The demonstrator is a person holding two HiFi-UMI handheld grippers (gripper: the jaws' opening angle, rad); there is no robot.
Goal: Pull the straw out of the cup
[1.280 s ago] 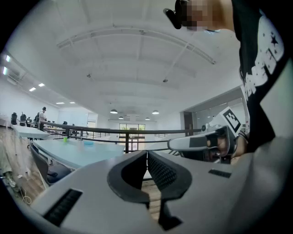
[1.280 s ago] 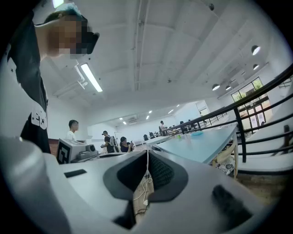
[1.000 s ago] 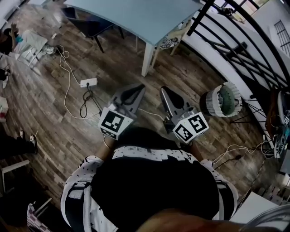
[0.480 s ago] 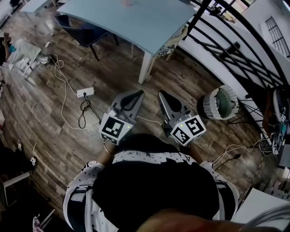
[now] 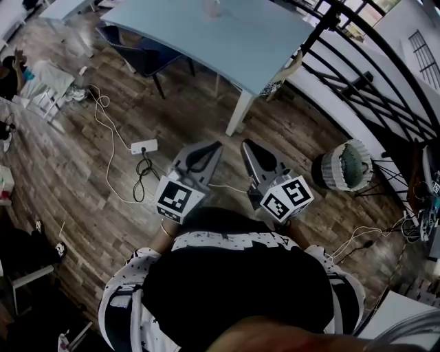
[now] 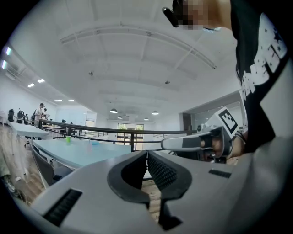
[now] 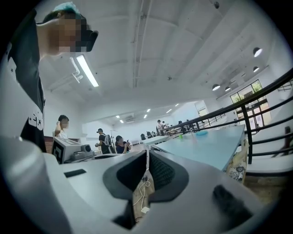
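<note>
Head view, steeply downward: left gripper and right gripper side by side in front of a black top with white patterned sleeves, above a wood-plank floor, well short of the pale blue table. Left jaws pressed together at the tips, nothing between. Right jaws likewise closed and empty, with only floor and a white cable seen through the oval gap behind the tips. Two marker cubes, one per gripper.

Between grippers and table top: one white table leg, one dark chair tucked under the near edge, one patterned seat at the corner. On the floor to the left: one white power strip, with the cable looping away from it. To the right: one pale woven basket with green contents, near a black railing.

Probable cup: small clear object at the table's far side, cut by the upper border, well apart from both grippers. Straw too small to make out. In the left gripper view, one green item and one blue item on the table top, both blurred. In the right gripper view, three background people at left, others beyond too small to count
</note>
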